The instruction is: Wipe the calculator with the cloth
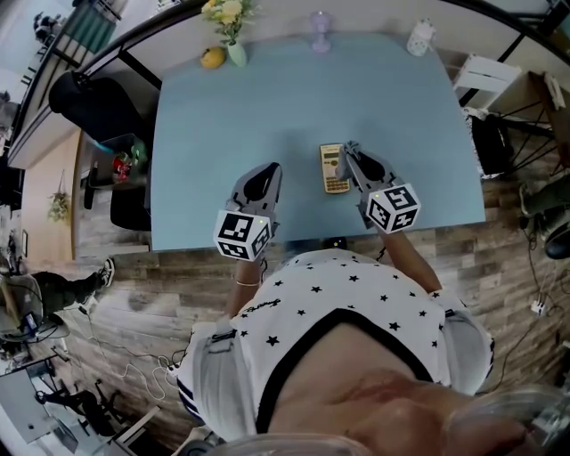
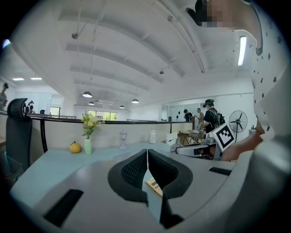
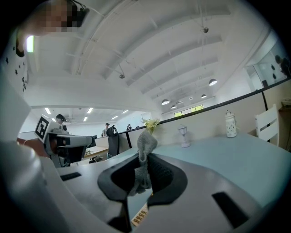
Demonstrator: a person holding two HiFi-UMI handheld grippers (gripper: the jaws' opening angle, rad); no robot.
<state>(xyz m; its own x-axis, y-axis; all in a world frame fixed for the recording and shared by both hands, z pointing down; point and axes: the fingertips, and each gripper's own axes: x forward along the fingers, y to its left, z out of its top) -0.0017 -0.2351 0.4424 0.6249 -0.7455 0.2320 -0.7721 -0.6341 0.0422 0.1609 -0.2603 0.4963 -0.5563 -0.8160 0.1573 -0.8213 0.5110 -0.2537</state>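
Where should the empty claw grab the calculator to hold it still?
Probably the near end, pinched across its narrow width, coming down from above. The calculator lies flat on the table, long way pointing away, so only its thin side edges offer grip. The shut left claw would need to open first.

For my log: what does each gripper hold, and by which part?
The right gripper pinches the grey cloth by a bunched fold; the left gripper holds nothing.

- Calculator [image 1: 334, 168]: right edge partly behind right gripper [image 1: 350, 150]; keys too small to read.
- Cloth [image 3: 144, 154]: lower part hidden between jaws; not discernible in head view.
- Flowers [image 1: 226, 11]: cut by head view's top edge.
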